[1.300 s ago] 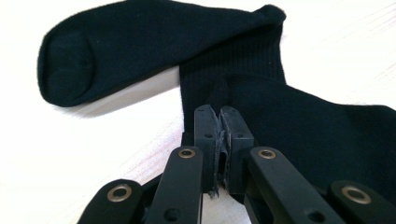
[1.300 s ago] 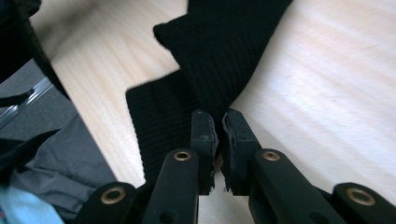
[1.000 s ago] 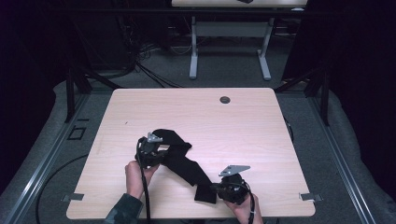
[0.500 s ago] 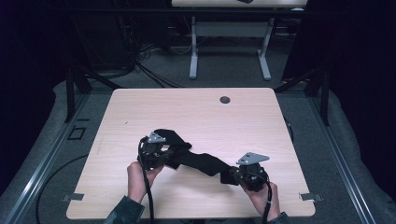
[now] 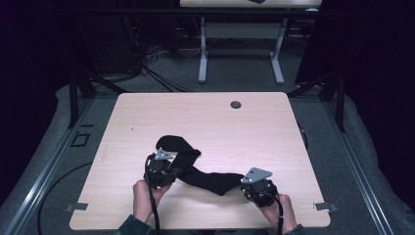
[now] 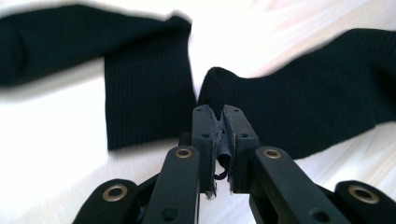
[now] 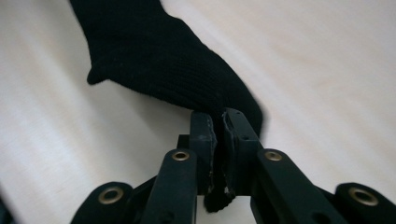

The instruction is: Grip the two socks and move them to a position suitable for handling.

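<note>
A light wood table (image 5: 205,117) stands on grey carpet (image 5: 342,147) in a dark room.

Dim surroundings, overexposed close-ups, blurred edges.

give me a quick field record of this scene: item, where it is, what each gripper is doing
item: black sock
second sock: lies beside it in the left gripper view
surface: wooden table
left gripper: shut on the sock's edge
right gripper: shut on the sock's other end
sock state: stretched between the two grippers
also on table: round dark hole near far edge
</note>
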Demonstrator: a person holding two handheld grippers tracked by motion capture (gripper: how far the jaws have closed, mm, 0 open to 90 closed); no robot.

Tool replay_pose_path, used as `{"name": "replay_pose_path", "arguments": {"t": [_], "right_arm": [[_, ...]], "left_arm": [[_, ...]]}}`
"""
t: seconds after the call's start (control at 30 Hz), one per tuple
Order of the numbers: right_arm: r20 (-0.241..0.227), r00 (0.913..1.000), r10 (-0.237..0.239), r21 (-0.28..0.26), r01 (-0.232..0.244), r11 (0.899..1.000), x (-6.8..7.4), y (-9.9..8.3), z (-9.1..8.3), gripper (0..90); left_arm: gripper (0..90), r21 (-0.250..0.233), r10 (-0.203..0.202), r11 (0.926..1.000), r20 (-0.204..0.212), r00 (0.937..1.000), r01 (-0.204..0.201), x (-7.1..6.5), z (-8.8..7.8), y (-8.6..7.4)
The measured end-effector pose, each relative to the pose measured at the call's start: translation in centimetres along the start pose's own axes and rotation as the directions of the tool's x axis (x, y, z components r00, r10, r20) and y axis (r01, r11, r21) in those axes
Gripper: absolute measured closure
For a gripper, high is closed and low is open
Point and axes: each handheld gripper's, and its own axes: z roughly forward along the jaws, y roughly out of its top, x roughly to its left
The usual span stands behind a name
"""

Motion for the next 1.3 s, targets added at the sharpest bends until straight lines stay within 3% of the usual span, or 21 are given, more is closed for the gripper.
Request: {"name": "replay_pose_path", "arguments": {"t": [0.1, 0.13, 0.2, 0.33, 0.4, 0.47, 0.53, 0.57, 0.67, 0.8, 0.93, 1.07, 1.3], "right_arm": [[-0.090, 0.9958, 0.016, 0.021, -0.014, 1.000, 0.6, -0.9, 0.5, 75.2], [-0.136, 0.9900, 0.036, 0.017, -0.034, 0.999, 0.9, -1.3, 0.7, 69.7], [-0.172, 0.9842, 0.042, 0.023, -0.038, 0.999, 0.9, -1.6, 0.6, 63.0], [-0.230, 0.9688, 0.093, -0.023, -0.101, 0.995, -0.4, -2.1, -0.6, 53.3], [-0.218, 0.9690, 0.116, -0.043, -0.128, 0.991, -1.2, -2.2, -1.2, 52.9], [-0.173, 0.9749, 0.140, -0.056, -0.152, 0.987, -2.1, -2.2, -1.4, 52.8], [-0.121, 0.9738, 0.193, -0.059, -0.201, 0.978, -2.8, -2.2, -1.2, 53.7], [-0.105, 0.9746, 0.198, -0.054, -0.204, 0.978, -3.0, -2.2, -0.9, 54.8], [-0.075, 0.9784, 0.193, -0.019, -0.195, 0.981, -2.6, -2.1, 0.5, 57.1], [-0.058, 0.9787, 0.197, 0.029, -0.195, 0.980, -2.0, -2.2, 2.3, 62.9], [-0.050, 0.9785, 0.200, 0.027, -0.199, 0.980, -2.0, -2.3, 3.0, 69.7], [-0.051, 0.9799, 0.193, 0.041, -0.191, 0.981, -2.1, -2.5, 3.1, 74.3], [-0.071, 0.9781, 0.196, 0.024, -0.195, 0.981, -2.1, -2.9, 3.1, 77.2]], "left_arm": [[82.0, 0.020, -0.028, 0.9994, 0.011, 0.9996, 0.027, 0.3, 0.0, -1.5], [79.9, 0.029, -0.027, 0.9992, 0.013, 0.9995, 0.027, 0.4, -0.1, -1.8], [75.7, 0.039, -0.034, 0.9987, 0.016, 0.9993, 0.034, 0.5, -0.1, -2.7], [53.6, 0.014, -0.065, 0.9978, -0.002, 0.9979, 0.065, 1.0, -1.1, -3.9], [47.1, -0.006, -0.073, 0.9973, -0.016, 0.9972, 0.073, 1.4, -1.6, -4.1], [43.6, -0.017, -0.079, 0.9968, -0.020, 0.9967, 0.078, 1.7, -1.7, -4.0], [43.8, -0.030, -0.065, 0.9975, -0.027, 0.9976, 0.064, 1.9, -1.6, -3.8], [45.5, -0.043, -0.058, 0.9975, -0.031, 0.9978, 0.057, 1.9, -1.3, -3.7], [59.3, -0.022, -0.026, 0.9994, -0.007, 0.9996, 0.026, 1.7, -0.4, -3.4], [67.5, 0.014, 0.000, 0.9999, 0.005, 1.0000, 0.000, 1.6, 0.7, -3.2], [75.4, 0.039, 0.020, 0.9990, -0.002, 0.9998, -0.020, 1.5, 1.4, -3.2], [81.0, 0.047, 0.021, 0.9987, -0.007, 0.9997, -0.021, 1.5, 1.6, -3.4], [83.2, 0.056, 0.016, 0.9983, -0.005, 0.9999, -0.016, 1.4, 1.3, -3.8]]}}
